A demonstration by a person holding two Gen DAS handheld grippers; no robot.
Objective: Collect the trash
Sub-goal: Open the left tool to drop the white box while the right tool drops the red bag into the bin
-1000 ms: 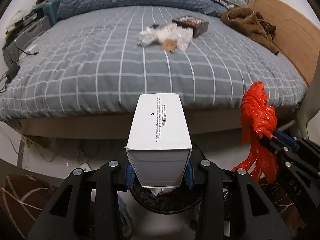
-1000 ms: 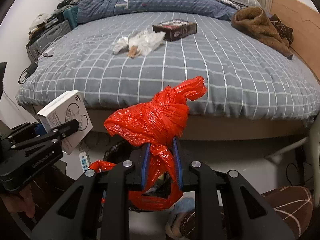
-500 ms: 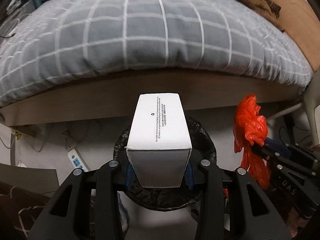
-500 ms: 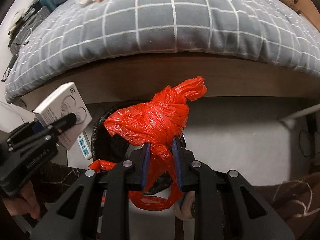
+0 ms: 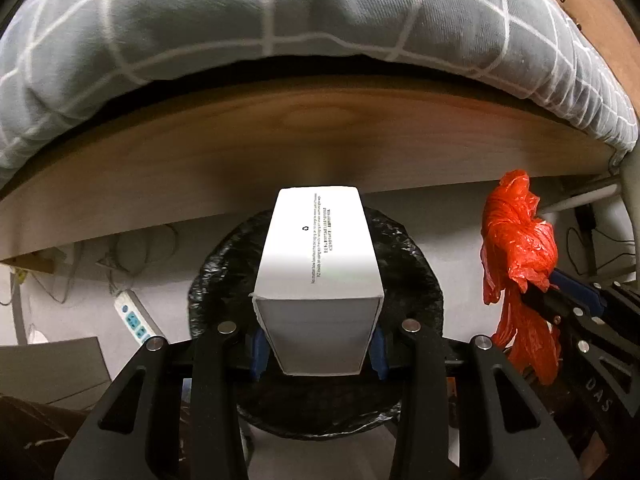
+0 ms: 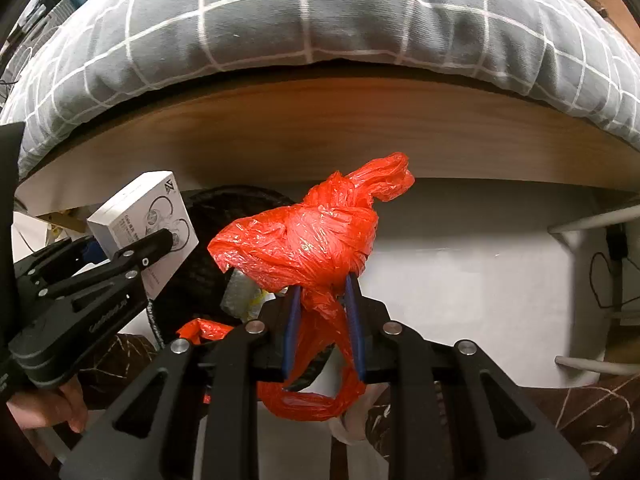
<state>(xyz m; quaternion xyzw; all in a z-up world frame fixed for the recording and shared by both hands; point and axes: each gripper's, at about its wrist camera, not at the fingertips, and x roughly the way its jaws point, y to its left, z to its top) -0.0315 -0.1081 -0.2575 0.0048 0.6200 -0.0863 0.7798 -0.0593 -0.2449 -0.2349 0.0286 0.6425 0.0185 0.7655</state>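
Note:
My left gripper [image 5: 318,344] is shut on a white cardboard box [image 5: 318,276] and holds it directly above a round bin lined with a black bag [image 5: 412,280]. My right gripper [image 6: 322,320] is shut on a knotted red plastic bag [image 6: 304,240], just to the right of the bin. In the right wrist view the white box [image 6: 148,216], printed with earphones, sits in the left gripper [image 6: 158,246] at the left, over the black bin [image 6: 208,216]. In the left wrist view the red bag [image 5: 516,248] hangs from the right gripper [image 5: 548,286] at the right edge.
The wooden bed frame [image 5: 280,136] and the grey checked quilt [image 5: 240,20] overhang just behind the bin. A white power strip [image 5: 132,316] and cables lie on the floor at the left. A white chair leg [image 6: 592,216] stands at the right. Dark patterned rug [image 6: 592,412] lies nearby.
Both grippers have sunk from bed height towards the floor and tipped downward. The bin now fills the middle under the white box; the bed top has left view.

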